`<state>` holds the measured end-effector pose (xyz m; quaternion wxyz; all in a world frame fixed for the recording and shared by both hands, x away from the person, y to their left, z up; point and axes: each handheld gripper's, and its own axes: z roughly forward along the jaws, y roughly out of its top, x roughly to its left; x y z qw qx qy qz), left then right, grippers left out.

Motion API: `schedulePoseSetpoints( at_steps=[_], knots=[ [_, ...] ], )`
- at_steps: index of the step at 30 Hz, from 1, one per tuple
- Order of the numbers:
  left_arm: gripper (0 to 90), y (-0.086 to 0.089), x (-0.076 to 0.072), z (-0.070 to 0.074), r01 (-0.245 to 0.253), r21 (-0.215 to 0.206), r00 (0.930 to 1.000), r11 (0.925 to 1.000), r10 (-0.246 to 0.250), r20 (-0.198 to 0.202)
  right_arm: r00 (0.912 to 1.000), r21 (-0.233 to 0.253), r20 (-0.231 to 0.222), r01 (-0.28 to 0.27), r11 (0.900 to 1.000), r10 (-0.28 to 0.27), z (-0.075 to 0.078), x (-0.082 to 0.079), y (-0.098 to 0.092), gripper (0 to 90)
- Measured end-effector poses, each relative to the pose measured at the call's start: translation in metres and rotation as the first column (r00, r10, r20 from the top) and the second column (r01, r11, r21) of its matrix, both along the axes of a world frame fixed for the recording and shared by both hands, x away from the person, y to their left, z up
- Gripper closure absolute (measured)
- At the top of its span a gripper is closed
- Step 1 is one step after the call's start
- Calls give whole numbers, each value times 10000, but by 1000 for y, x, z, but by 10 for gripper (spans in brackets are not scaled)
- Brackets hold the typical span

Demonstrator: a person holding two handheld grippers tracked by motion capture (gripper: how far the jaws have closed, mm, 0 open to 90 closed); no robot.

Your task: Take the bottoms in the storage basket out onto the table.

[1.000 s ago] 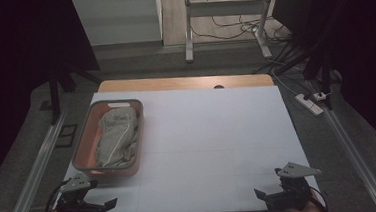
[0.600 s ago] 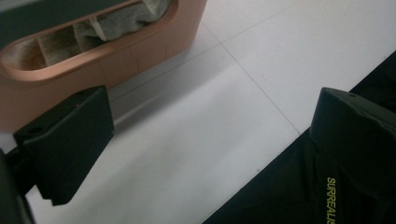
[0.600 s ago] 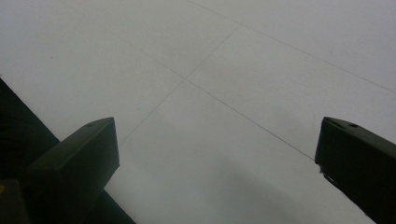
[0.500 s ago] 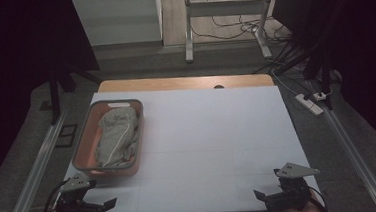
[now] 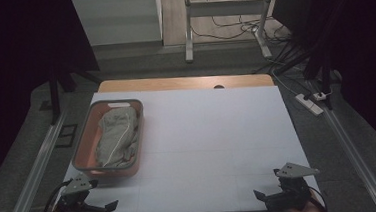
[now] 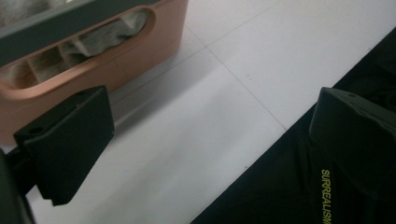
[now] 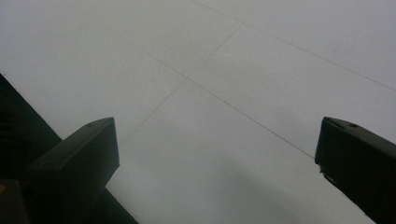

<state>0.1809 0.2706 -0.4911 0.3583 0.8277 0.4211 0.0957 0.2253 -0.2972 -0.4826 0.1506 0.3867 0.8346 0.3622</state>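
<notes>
The grey cloth (image 5: 117,136) lies crumpled in the orange basket (image 5: 86,143) at the counter's (image 5: 213,134) left side; it looks soft, light and floppy, so I'd pinch a raised fold. My left gripper (image 5: 90,209) and right gripper (image 5: 275,197) hang spread apart, holding nothing.
</notes>
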Motion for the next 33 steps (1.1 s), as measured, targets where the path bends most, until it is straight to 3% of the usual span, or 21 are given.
schedulePoseSetpoints(
  at_steps=[4, 12, 17, 27, 33],
  knots=[
    [3, 1, 0, 2, -65, -14, 9999, 10000, 66, 102, 10000, 3, -18, -5, 10000, 5, 0, 0, 0, 0],
    [8, 0, 4, 10, 255, -202, 9990, 9995, -247, 385, 9999, -16, -102, -8, 10000, 8, -1, 1, 0, 0],
    [0, 0, 7, 10, 292, -326, 9995, 9990, -287, 167, 9999, -58, -119, -16, 10000, 15, -1, 1, 0, 0],
    [0, 0, 11, 13, 276, -218, 9983, 9994, -265, 515, 9998, -64, -168, -57, 10000, 55, -1, 2, 1, 0],
    [0, 0, 14, 18, 255, -358, 9992, 9990, -244, 308, 9998, -69, -201, -82, 9999, 80, -1, 2, 1, 0]
  ],
)
